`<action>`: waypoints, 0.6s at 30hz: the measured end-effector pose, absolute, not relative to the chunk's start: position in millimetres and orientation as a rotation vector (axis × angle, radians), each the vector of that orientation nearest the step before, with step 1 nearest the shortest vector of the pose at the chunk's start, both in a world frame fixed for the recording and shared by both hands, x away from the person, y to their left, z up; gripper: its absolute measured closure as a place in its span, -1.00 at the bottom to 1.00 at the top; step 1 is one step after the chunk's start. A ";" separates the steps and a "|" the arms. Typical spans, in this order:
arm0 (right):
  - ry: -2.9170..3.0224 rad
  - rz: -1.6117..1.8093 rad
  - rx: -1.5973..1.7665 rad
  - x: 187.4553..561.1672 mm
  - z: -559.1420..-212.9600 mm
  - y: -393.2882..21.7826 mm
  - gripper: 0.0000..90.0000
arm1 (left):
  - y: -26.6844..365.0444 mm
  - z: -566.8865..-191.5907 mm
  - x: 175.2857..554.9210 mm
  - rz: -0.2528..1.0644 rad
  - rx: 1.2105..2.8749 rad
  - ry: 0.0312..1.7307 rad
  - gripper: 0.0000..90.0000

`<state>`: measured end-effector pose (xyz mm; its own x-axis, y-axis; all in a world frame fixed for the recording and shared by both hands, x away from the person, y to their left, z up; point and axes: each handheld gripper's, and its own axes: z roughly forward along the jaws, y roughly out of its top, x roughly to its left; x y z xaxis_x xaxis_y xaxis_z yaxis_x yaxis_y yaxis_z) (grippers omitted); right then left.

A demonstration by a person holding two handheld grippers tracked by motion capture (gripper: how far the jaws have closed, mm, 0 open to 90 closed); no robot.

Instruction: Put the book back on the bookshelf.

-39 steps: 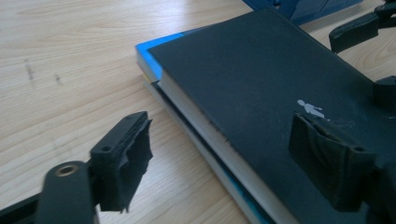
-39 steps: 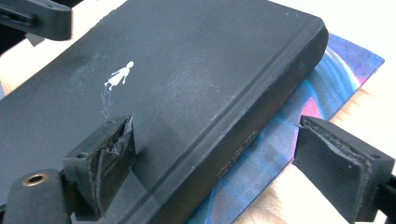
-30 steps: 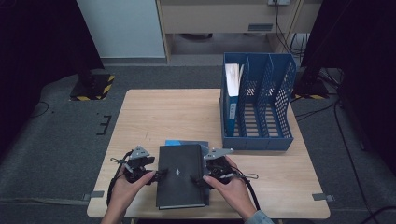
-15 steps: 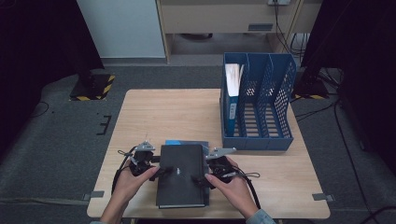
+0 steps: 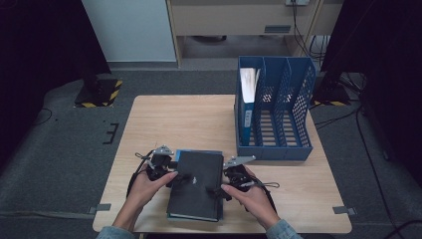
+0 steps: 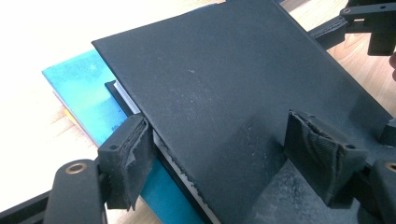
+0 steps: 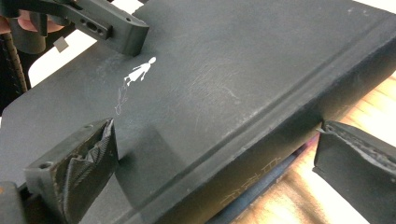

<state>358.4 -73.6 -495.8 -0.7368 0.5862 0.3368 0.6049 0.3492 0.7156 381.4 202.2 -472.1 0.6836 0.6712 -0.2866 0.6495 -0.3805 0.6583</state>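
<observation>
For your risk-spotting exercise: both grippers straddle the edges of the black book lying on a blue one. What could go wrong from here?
1. The left gripper has one jaw over the cover and one beside the page edge; closing might pinch only the cover of the black book and open it.
2. The right gripper straddles the spine with jaws open; a shallow grip could slip.
3. The blue book underneath may get dragged along.

My sleeves (image 5: pixel 283 230) are pale blue denim. My grippers (image 5: pixel 175 175) are black, each topped with a grey three-cornered plate (image 5: pixel 162 149), trailing looped black cables (image 5: pixel 263 186); pads (image 6: pixel 322 149) are ridged, frayed.
</observation>
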 end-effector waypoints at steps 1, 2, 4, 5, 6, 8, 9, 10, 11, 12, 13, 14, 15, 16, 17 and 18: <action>-2.561 -1.376 -1.135 359.1 -495.9 -73.9 -0.99 | 202.1 -471.9 382.2 0.030 2.116 1.010 -0.47; -2.560 -1.375 -1.138 359.8 -496.2 -74.1 -0.99 | 202.0 -471.5 383.0 0.024 2.122 1.012 -0.47; -2.546 -1.371 -1.149 361.2 -496.7 -74.4 -0.99 | 201.8 -471.3 382.9 0.026 2.124 1.013 -0.47; -2.538 -1.369 -1.152 361.8 -497.0 -74.7 -0.99 | 201.9 -471.2 382.9 0.026 2.125 1.013 -0.47; -2.527 -1.371 -1.158 362.4 -497.7 -75.0 -0.99 | 201.9 -471.2 382.8 0.026 2.125 1.014 -0.47; -2.504 -1.370 -1.164 364.2 -499.4 -76.1 -0.99 | 201.8 -470.8 383.3 0.022 2.134 1.012 -0.47; -2.496 -1.370 -1.163 365.0 -500.1 -76.7 -0.99 | 201.6 -470.7 383.5 0.020 2.135 1.011 -0.48; -2.485 -1.367 -1.164 365.9 -500.8 -77.2 -0.99 | 202.1 -470.7 384.0 0.017 2.141 1.003 -0.48; -2.473 -1.364 -1.165 367.1 -501.6 -77.6 -0.99 | 202.3 -471.2 384.5 0.015 2.140 1.001 -0.49; -2.460 -1.357 -1.168 368.3 -502.3 -77.8 -1.00 | 202.3 -472.0 385.1 0.007 2.133 1.006 -0.50; -2.450 -1.354 -1.173 369.6 -502.9 -78.0 -1.00 | 202.5 -472.6 385.9 0.001 2.134 1.008 -0.53; -2.445 -1.350 -1.175 370.4 -503.2 -78.0 -1.00 | 202.1 -473.6 387.1 -0.016 2.135 1.005 -0.56; -2.435 -1.346 -1.180 371.1 -503.3 -77.8 -1.00 | 200.7 -474.9 387.8 -0.030 2.132 1.004 -0.57; -2.435 -1.344 -1.178 371.9 -503.5 -78.2 -1.00 | 199.1 -475.8 388.5 -0.036 2.133 1.008 -0.61; -2.435 -1.344 -1.174 372.4 -503.9 -78.4 -1.00 | 198.4 -475.5 388.8 -0.034 2.140 1.009 -0.65; -2.431 -1.345 -1.177 372.6 -504.1 -78.5 -1.00 | 198.2 -475.2 389.0 -0.034 2.144 1.009 -0.66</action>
<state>372.6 -78.5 -504.1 -0.6892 0.5707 0.4466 0.6816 0.3012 0.6669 389.0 198.2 -475.2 0.6882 0.6514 -0.3193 0.6714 -0.4051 0.6206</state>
